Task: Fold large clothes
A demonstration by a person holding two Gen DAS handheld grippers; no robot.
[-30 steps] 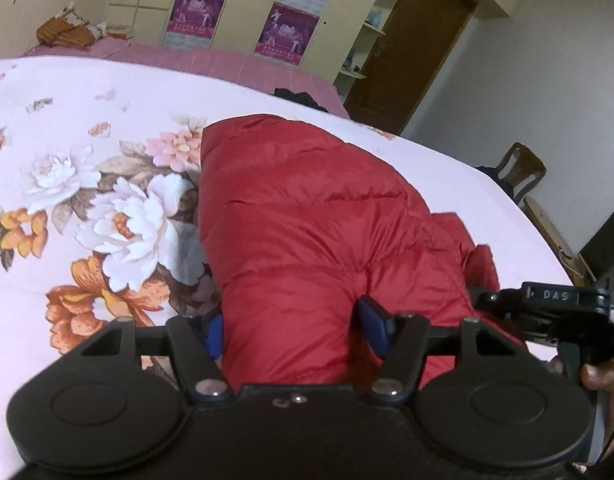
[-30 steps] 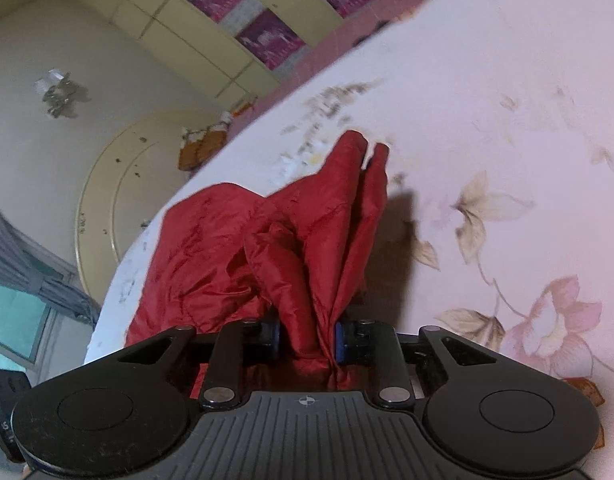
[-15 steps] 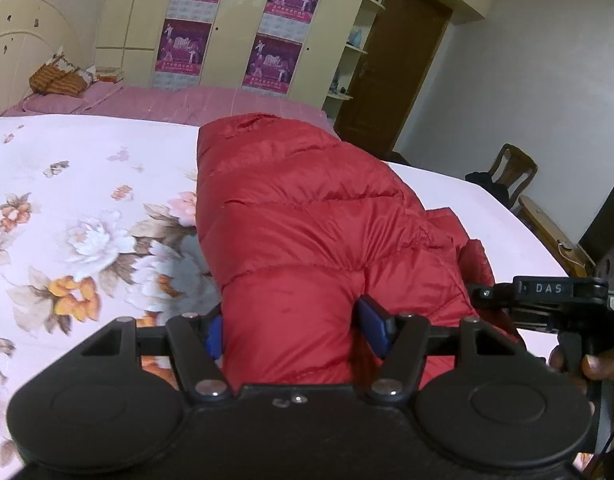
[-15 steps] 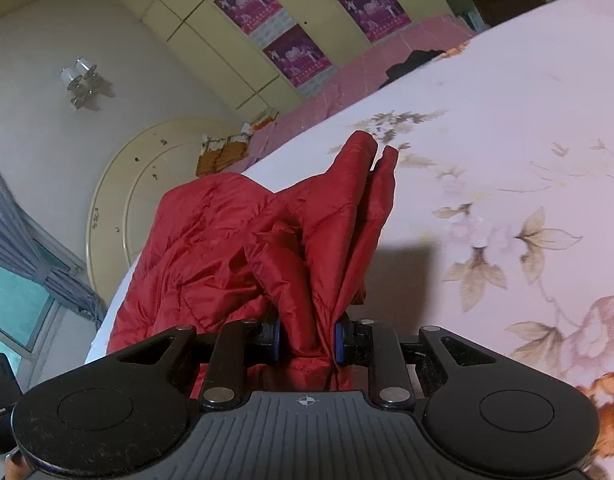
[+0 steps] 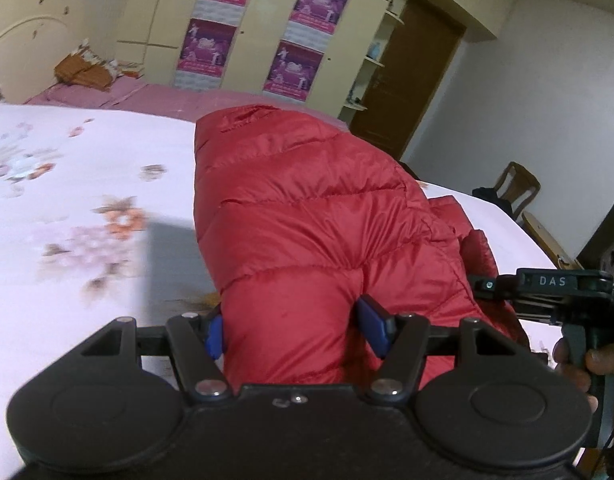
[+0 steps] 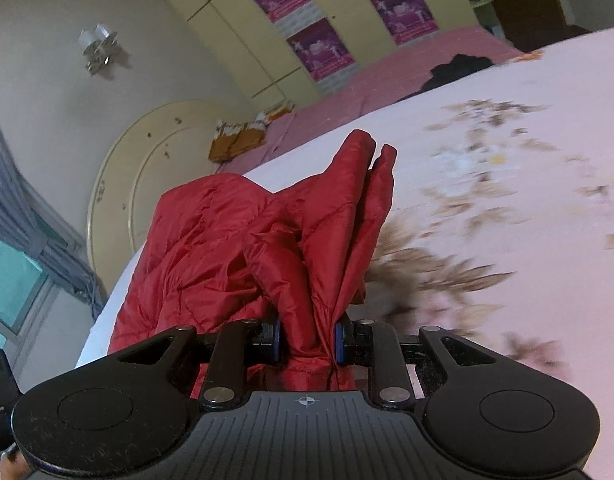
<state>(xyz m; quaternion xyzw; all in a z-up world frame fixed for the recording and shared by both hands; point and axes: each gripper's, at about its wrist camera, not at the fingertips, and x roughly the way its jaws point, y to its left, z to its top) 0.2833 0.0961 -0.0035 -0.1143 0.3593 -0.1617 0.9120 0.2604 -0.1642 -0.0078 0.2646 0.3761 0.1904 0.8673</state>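
Note:
A puffy red quilted jacket [image 5: 307,216] hangs lifted above a bed with a pink floral sheet [image 5: 67,184]. My left gripper [image 5: 293,330] is shut on a thick padded fold of it, blue pads pressed into both sides. In the right wrist view the same red jacket [image 6: 235,240] bunches up, and my right gripper [image 6: 307,340] is shut on a thin gathered edge of it. The right gripper's black body and the hand holding it [image 5: 575,360] show at the right edge of the left wrist view. The jacket's lower part is hidden behind the grippers.
Cream wardrobes with purple posters [image 5: 295,64] line the far wall beside a brown door [image 5: 411,76]. A wooden chair [image 5: 515,188] stands right of the bed. A curved headboard [image 6: 147,184] and folded brown cloth [image 6: 239,140] sit at the bed's head. A dark garment [image 6: 455,72] lies at the far edge.
Both grippers have carried the jacket across and slightly up over the bed; the sheet's flowers have slid past and blur now. The grips on the jacket are unchanged.

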